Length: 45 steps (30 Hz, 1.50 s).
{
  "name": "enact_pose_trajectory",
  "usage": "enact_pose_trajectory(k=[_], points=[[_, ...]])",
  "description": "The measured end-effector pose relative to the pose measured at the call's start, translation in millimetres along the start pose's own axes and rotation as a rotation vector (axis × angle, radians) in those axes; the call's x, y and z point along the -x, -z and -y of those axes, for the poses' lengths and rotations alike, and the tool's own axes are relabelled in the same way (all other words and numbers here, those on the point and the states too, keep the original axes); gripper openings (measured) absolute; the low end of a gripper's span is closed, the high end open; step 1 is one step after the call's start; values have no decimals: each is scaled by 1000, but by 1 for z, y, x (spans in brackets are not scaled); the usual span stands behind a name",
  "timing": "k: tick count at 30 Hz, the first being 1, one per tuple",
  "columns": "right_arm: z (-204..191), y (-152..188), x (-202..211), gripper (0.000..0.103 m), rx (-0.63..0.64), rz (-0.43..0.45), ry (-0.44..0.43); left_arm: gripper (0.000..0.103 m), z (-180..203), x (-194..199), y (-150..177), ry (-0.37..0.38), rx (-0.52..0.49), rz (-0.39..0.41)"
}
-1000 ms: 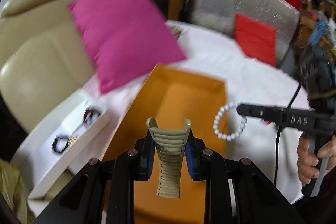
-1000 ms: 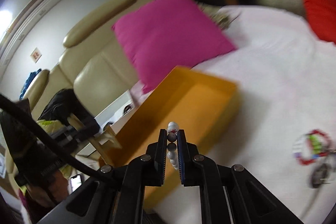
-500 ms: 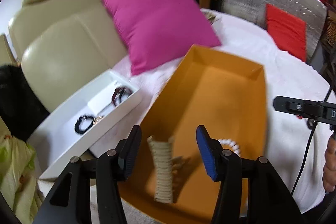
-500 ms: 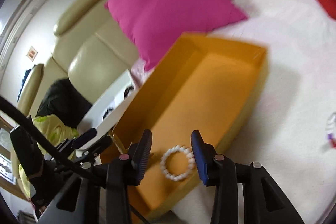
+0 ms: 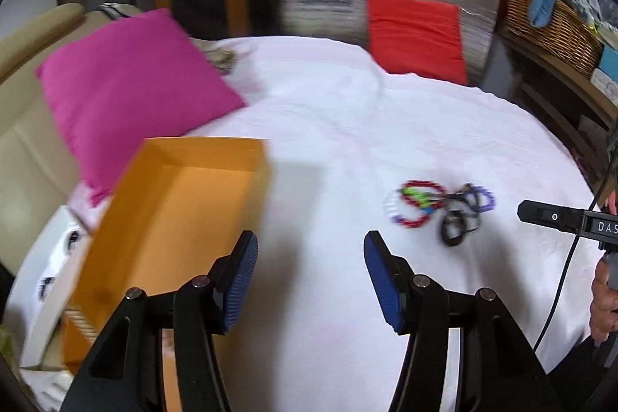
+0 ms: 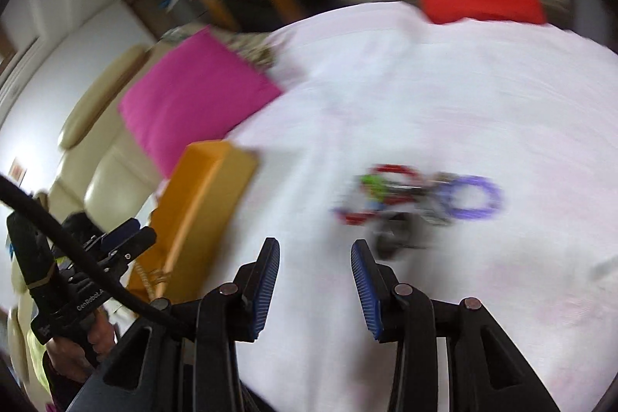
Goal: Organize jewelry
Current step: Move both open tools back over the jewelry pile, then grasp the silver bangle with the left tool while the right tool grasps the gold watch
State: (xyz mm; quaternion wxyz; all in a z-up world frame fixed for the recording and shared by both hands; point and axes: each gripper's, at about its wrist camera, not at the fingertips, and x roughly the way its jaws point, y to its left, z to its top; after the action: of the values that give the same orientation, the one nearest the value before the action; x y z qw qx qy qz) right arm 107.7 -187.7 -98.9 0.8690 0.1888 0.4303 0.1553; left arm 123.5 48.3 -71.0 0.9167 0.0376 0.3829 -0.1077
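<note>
Left wrist view: the left tongs [image 5: 309, 250] stand wide apart with nothing between the blue pads, hovering over the white sheet [image 5: 332, 126] that covers the tabletop. To their left sits the orange box [image 5: 170, 219], open at the top; at its near corner a beige ribbed bracelet [image 5: 83, 325] shows only partly. Further left a white tray [image 5: 50, 269] holds small dark pieces, too blurred to name. Ahead and to the right, a tangle of bracelets [image 5: 440, 205] lies on the sheet, well apart from the box: red, white, green and purple beads with a dark loop. The right tongs [image 5: 521, 211] enter from the right edge, near that tangle. A pink cushion [image 5: 127, 91] leans behind the box.

Right wrist view: the right tongs [image 6: 314, 261] are spread open and empty above the sheet [image 6: 444, 72]. The bracelet tangle [image 6: 417, 203], blurred, lies just ahead and slightly right of them. The orange box [image 6: 201, 203] sits to the left, and the left tongs [image 6: 131, 242] show beside it, their state unclear from here.
</note>
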Motion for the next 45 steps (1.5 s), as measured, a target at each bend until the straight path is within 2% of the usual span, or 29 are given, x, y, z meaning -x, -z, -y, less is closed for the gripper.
enact_pose_trajectory(k=[7, 13, 16, 19, 22, 27, 34, 36, 37, 39, 45], points=[[101, -3, 27, 42, -184, 53, 32, 58, 68, -36, -7, 79, -47, 13], [133, -5, 35, 42, -253, 30, 65, 58, 102, -66, -9, 183, -54, -1], [139, -3, 36, 42, -262, 25, 68, 69, 123, -78, -7, 206, -89, -16], [144, 2, 36, 42, -254, 16, 81, 71, 141, -87, -6, 204, -124, -30], [149, 5, 33, 42, -258, 4, 91, 77, 158, -95, -4, 206, -166, -41], [157, 6, 33, 42, -266, 1, 110, 77, 177, -114, -4, 180, -216, -74], [157, 3, 30, 42, -273, 5, 106, 77, 168, -140, -4, 139, -186, -131], [156, 2, 28, 42, -272, 3, 101, 77, 167, -142, -3, 153, -177, -143], [155, 1, 27, 42, -269, 4, 102, 76, 166, -142, -3, 161, -179, -141], [152, 1, 26, 42, -265, 7, 108, 61, 167, -141, -2, 174, -185, -138], [146, -2, 22, 42, -254, 20, 114, 61, 163, -125, -5, 206, -199, -88]])
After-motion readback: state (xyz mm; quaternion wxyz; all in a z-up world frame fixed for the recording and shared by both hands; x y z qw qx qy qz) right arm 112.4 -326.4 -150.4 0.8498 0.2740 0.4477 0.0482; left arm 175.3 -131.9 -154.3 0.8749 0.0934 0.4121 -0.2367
